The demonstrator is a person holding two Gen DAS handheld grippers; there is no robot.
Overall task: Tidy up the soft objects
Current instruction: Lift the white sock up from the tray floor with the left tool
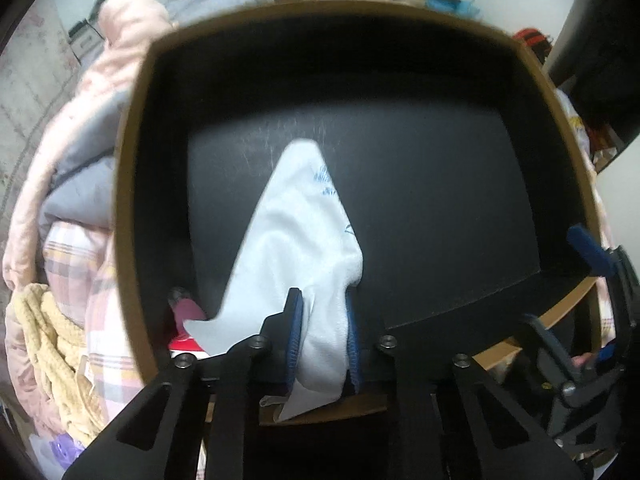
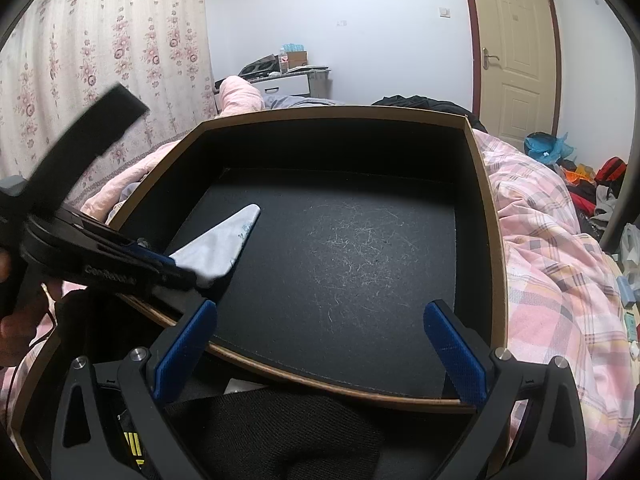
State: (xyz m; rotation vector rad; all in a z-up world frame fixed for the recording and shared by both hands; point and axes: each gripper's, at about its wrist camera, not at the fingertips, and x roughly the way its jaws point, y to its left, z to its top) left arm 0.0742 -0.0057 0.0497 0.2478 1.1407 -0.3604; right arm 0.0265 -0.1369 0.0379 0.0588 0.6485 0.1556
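- White cloth [image 1: 296, 240]: soft, fleecy fabric.
- Box [image 2: 498, 264]: matt black lining, scuffed floor, raw brown edges.
- Bedding [image 2: 552, 264]: pink checked cotton.

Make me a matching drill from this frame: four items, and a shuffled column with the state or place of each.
Items:
1. left tool
2. right tool
3. white cloth
4. yellow knit blanket

States:
A. draped from the near edge onto the floor of the black box
B. open, holding nothing
C. heaped on the bed outside the box
D. shut on fabric

Pairs: 1-D, 2-B, 3-A, 4-C
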